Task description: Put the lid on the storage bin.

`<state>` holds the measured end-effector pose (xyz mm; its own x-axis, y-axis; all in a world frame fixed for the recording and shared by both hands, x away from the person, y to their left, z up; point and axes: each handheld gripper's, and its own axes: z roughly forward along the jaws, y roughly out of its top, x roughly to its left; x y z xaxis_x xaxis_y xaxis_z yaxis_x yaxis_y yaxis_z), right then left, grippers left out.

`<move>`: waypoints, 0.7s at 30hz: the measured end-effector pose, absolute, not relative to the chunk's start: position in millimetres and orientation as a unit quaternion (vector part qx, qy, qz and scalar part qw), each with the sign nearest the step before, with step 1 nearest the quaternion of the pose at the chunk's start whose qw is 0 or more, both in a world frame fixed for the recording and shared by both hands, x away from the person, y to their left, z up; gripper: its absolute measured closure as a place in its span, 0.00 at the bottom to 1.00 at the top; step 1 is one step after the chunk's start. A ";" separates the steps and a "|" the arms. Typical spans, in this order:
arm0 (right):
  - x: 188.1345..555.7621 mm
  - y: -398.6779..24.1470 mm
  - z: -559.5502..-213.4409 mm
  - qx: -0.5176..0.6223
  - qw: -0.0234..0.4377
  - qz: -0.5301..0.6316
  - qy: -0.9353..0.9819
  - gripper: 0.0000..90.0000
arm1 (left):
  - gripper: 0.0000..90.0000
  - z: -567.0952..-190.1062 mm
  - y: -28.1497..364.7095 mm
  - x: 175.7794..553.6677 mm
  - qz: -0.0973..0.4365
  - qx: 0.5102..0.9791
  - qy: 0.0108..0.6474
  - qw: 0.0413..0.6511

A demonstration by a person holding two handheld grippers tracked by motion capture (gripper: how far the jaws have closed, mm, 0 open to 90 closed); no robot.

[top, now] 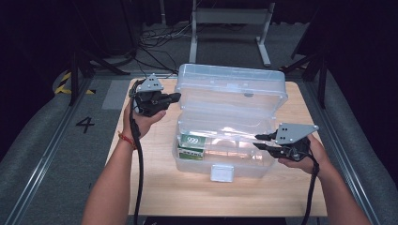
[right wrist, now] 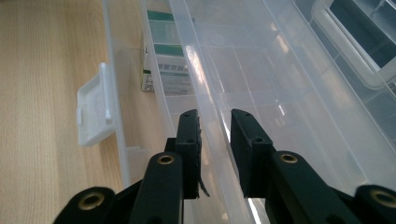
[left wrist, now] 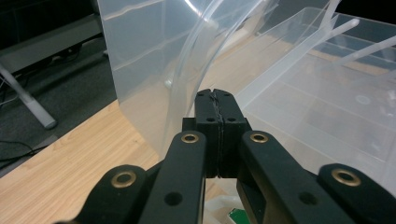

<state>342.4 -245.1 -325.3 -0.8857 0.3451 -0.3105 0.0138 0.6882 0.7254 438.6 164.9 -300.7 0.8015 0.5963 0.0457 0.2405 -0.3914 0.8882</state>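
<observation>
A clear plastic box stands on the wooden table with its lid raised. A green and white carton lies in its left end, under a clear inner tray. My left gripper is beside the lid's left edge, and its jaws are shut with nothing between them. My right gripper is at the box's right end. Its jaws stand a little apart astride the tray's near rim, and the pads do not press on it. The carton shows through the box wall.
The box's white latch hangs at the middle of its front wall, also seen as a flap over the tabletop. Bare wood lies in front of the box and to its left. Stands, cables and a metal frame are on the dark floor behind the table.
</observation>
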 end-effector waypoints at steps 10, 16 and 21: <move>336.9 -261.3 -326.9 0.120 0.216 0.397 0.884 0.77 | 1.00 -303.2 164.6 433.7 0.183 0.813 0.251 0.492; 328.3 -276.9 -324.7 0.138 0.218 0.419 0.871 0.74 | 1.00 -302.8 166.3 429.2 0.185 0.814 0.247 0.492; 320.6 -293.2 -322.1 0.154 0.221 0.440 0.857 0.73 | 1.00 -302.5 165.9 425.2 0.185 0.815 0.243 0.492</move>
